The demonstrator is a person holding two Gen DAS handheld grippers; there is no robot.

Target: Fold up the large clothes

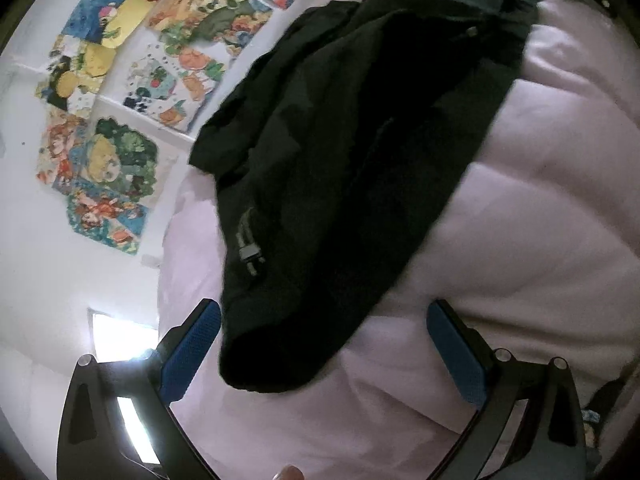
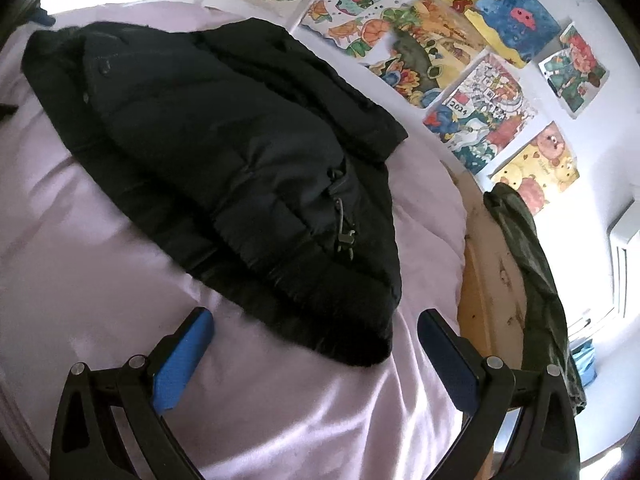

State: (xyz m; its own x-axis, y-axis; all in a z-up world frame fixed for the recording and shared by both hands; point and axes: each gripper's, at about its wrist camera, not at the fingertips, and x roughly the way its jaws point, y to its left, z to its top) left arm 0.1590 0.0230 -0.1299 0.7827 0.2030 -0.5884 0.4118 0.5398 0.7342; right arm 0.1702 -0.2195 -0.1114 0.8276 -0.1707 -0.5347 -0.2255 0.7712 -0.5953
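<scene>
A large black padded jacket [image 1: 344, 152] lies folded on a pale pink bed cover [image 1: 520, 240]. It also shows in the right wrist view [image 2: 224, 152], with a grey cord toggle [image 2: 346, 236] near its hem. My left gripper [image 1: 324, 320] is open and empty, its blue pads on either side of the jacket's near hem, a little above it. My right gripper [image 2: 316, 324] is open and empty, just short of the jacket's near hem.
A white wall with several colourful drawings [image 2: 480, 92] runs along the bed's far side. A wooden bed frame [image 2: 492, 280] with a dark green garment [image 2: 536, 280] draped over it stands at the right. A bright window [image 1: 116, 336] shows at lower left.
</scene>
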